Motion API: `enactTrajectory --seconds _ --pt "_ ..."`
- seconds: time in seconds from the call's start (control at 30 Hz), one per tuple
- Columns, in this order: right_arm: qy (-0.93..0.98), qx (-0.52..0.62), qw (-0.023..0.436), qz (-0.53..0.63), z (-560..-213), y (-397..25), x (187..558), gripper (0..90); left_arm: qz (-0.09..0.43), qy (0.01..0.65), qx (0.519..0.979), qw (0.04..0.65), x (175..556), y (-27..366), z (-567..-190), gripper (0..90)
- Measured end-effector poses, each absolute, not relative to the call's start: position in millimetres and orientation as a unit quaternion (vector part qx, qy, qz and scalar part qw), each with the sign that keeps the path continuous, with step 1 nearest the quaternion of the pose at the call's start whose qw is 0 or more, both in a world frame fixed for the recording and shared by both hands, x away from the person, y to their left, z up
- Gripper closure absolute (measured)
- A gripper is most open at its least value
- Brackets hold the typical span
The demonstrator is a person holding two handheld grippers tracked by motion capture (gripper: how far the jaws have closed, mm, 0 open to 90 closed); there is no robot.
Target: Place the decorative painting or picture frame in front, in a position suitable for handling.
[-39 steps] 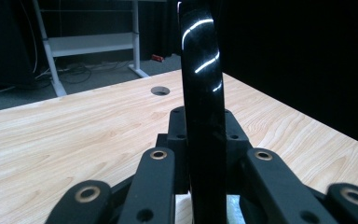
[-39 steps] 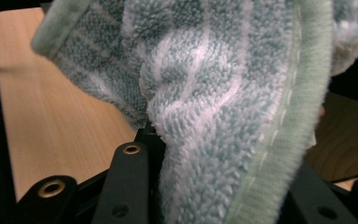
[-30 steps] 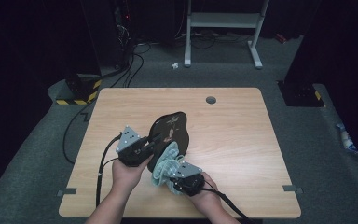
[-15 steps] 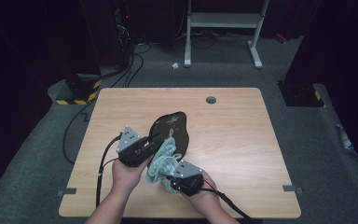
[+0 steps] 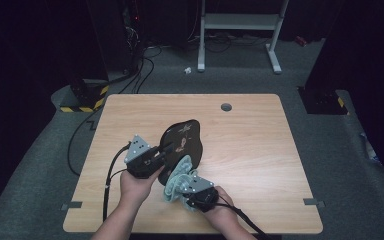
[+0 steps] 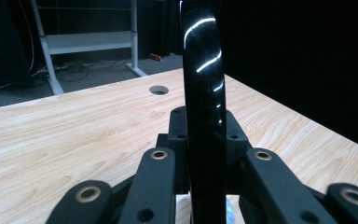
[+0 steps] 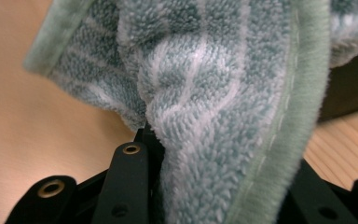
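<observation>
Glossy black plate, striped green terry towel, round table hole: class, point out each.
glossy black plate (image 6: 204, 93), left gripper view, shiny rim edge.
striped green terry towel (image 7: 205, 93), right gripper view, bunched middle.
round table hole (image 5: 226, 106), high view, centre.

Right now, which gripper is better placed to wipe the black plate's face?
The right gripper. It is shut on the green towel, which lies against the black plate. The left gripper is shut on the plate's rim, holding it on edge, so it should stay put.

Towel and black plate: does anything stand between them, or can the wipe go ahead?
Nothing visible does. The left tongs hold the black plate on edge, and the towel in the right tongs already lies against its lower rim.
</observation>
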State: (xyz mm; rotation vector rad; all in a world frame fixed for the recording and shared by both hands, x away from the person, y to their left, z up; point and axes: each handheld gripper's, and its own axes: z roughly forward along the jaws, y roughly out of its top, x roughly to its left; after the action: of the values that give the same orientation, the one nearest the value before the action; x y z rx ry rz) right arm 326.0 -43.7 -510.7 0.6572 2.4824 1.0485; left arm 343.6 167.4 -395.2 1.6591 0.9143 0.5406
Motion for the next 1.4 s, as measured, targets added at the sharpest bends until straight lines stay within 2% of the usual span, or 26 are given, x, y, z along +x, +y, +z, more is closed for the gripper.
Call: enactTrajectory --seconds 0.1,0.57,0.73,0.93,1.07,1.4 --pt "0.875 0.262 0.178 0.366 -519 -56 341 65.0 0.229 0.386 0.702 0.553 344 167 -395 79.2" --pt "0.863 0.294 0.189 0.364 -521 -76 355 64.7 0.237 0.381 0.707 0.546 342 166 -394 77.5" --pt "0.863 0.295 0.19 0.363 -521 -76 356 64.4 0.236 0.374 0.712 0.545 341 166 -396 65.4" --pt "0.862 0.299 0.188 0.364 -522 -77 357 64.4 0.25 0.367 0.718 0.536 336 166 -398 57.9" --pt "0.861 0.301 0.186 0.366 -522 -78 357 64.3 0.26 0.364 0.726 0.523 330 167 -404 54.8" --pt "0.861 0.301 0.186 0.366 -522 -78 357 64.1 0.249 0.376 0.729 0.516 320 174 -423 52.6"
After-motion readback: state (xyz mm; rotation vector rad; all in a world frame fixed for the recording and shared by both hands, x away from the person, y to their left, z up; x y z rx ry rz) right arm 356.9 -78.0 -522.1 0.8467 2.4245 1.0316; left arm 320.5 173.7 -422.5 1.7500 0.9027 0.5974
